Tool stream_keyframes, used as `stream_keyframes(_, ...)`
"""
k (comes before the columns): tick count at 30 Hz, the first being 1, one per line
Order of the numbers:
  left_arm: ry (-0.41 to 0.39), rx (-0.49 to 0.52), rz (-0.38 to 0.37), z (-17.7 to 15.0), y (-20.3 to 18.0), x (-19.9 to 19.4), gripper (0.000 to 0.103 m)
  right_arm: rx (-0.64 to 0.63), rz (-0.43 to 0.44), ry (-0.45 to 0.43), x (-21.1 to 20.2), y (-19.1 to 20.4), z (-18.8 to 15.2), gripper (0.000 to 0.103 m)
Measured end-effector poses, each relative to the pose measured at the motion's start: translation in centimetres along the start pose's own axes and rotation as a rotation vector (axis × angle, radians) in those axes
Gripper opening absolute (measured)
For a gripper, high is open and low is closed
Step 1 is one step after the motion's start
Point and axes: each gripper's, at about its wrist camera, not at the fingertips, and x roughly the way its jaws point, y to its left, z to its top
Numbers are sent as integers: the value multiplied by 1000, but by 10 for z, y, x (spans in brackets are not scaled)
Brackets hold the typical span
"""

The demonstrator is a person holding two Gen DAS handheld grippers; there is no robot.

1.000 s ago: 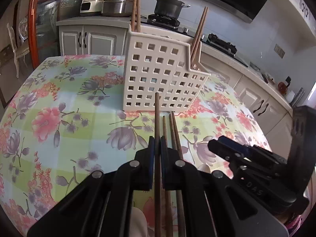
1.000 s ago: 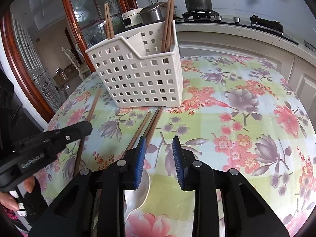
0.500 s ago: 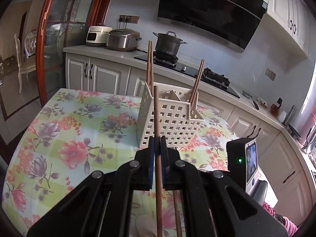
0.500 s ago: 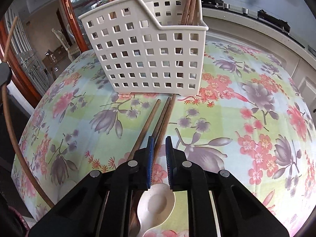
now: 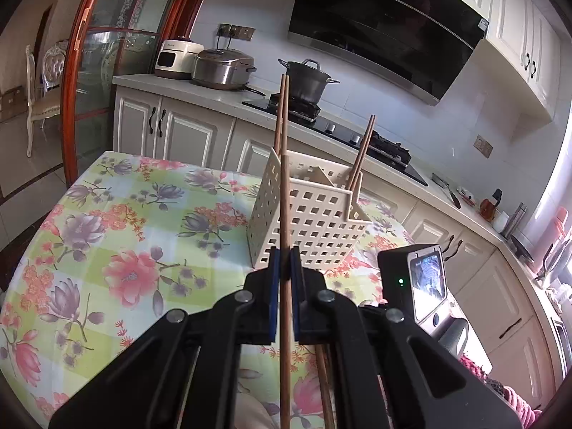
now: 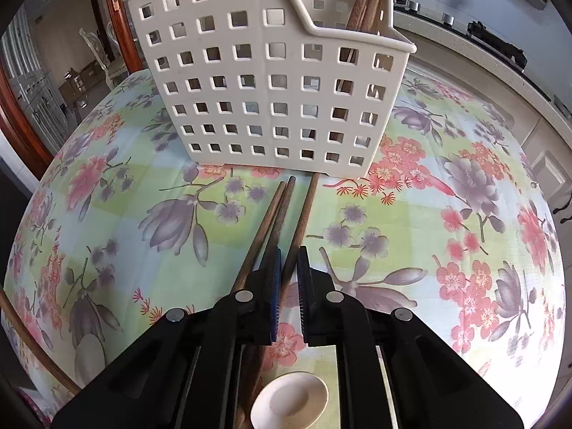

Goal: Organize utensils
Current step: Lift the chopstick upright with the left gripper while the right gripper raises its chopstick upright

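My left gripper is shut on a wooden chopstick and holds it raised, its tip in front of the white perforated utensil basket. The basket holds chopsticks at its left and right ends. In the right wrist view my right gripper is low over the table, its jaws narrowly apart around one of three chopsticks lying in front of the basket. A white spoon lies under the gripper.
The table wears a floral cloth. Behind it runs a kitchen counter with a pot, rice cookers and a hob. The right gripper's body with its screen shows at the right of the left wrist view.
My left gripper lifted its chopstick off the table and raised it. My right gripper moved forward and down over the lying chopsticks and narrowed its jaws around one.
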Motion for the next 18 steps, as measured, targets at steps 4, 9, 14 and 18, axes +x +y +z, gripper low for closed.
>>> stream_keyframes(4, -2, 3, -2, -2, -3, 1, 6, 41, 34, -41, -6, -6, -3, 8)
stream_keyframes(9, -8, 9, -4, -3, -9, 0, 6, 75, 99, -106, -26, -12, -7, 8)
stream_keyframes(14, -7, 26, 1, -4, -18, -1, 6, 90, 148, -171, -50, -17, -6, 7)
stream_keyframes(18, -5, 30, 0, -5, -22, -2, 6, 107, 192, -216, -66, -24, -10, 7)
